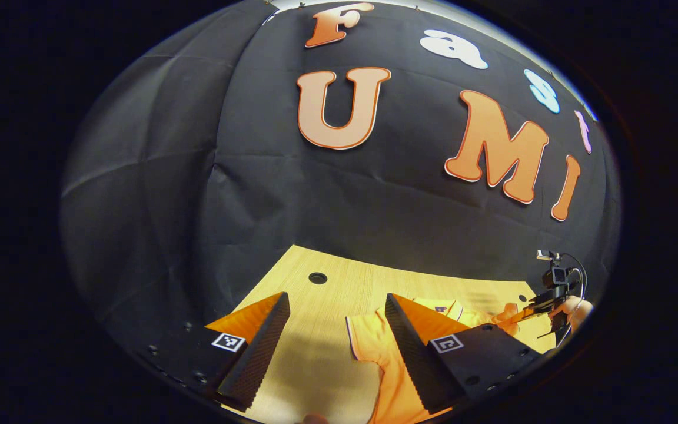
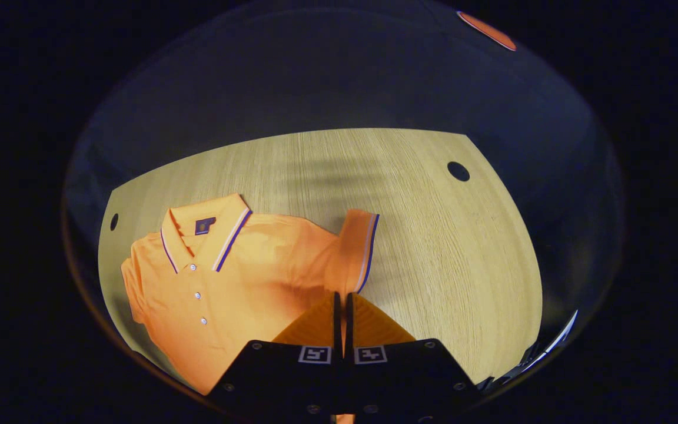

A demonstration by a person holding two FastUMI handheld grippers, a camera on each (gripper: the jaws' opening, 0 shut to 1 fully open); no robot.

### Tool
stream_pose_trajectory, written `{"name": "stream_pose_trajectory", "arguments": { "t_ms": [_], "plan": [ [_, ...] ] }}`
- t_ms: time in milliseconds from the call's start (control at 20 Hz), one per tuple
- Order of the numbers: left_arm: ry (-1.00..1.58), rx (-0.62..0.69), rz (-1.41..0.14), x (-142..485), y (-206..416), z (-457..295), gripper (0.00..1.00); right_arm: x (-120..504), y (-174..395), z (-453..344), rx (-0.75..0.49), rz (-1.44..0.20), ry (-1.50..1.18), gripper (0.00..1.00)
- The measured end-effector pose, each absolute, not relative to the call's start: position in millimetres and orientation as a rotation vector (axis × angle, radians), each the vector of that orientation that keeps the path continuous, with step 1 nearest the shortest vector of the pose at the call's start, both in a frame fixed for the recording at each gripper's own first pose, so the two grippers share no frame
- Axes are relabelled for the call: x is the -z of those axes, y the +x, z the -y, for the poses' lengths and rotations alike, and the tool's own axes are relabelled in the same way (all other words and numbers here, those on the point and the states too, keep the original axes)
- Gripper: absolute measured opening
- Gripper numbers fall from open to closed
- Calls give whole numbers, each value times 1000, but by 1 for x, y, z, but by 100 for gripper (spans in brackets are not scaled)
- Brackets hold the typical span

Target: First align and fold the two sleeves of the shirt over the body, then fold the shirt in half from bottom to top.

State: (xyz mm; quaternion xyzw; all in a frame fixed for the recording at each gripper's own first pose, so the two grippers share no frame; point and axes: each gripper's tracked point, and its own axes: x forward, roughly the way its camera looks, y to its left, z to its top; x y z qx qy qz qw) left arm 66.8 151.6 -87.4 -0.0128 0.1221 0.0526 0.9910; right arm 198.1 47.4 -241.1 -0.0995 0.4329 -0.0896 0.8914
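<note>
Two grippers work over an orange polo shirt (image 2: 239, 277) that lies flat on a pale wooden table (image 2: 433, 247). Nearest in the right gripper view, the right gripper (image 2: 342, 303) has its two fingers drawn together with only a thin slit between them, and their tips meet the lower end of one short sleeve (image 2: 354, 253); a sliver of cloth seems to sit in the slit, so the judgement is that the sleeve is pinched, though the contact itself is hidden. That sleeve rises straight ahead of the fingertips, its long axis pointing away from the gripper toward the table's far edge, its striped cuff on the side away from the shirt body. The body spreads to the left of the fingers, button placket running toward the near edge, collar (image 2: 203, 229) toward the far left corner. Folding this sleeve would therefore mean carrying it leftward across the chest. In the left gripper view, the left gripper (image 1: 336, 306) holds its fingers wide apart and empty above the table's near edge; the other sleeve (image 1: 368, 338) lies just inside its right-hand finger, so this gripper is the nearer one to it. Farther off, by the table's right edge, the right gripper (image 1: 527, 312) shows small, held in a hand (image 1: 574, 307). Beyond the far edge hangs dark cloth.
</note>
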Motion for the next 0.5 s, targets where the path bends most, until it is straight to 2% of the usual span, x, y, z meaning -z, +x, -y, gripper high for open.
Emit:
{"name": "stream_pose_trajectory", "arguments": {
  "t_ms": [500],
  "plan": [
    [-48,-97,-262,93,49,-197,98,255,173,-176,24,-901,-303,1]
  ]
}}
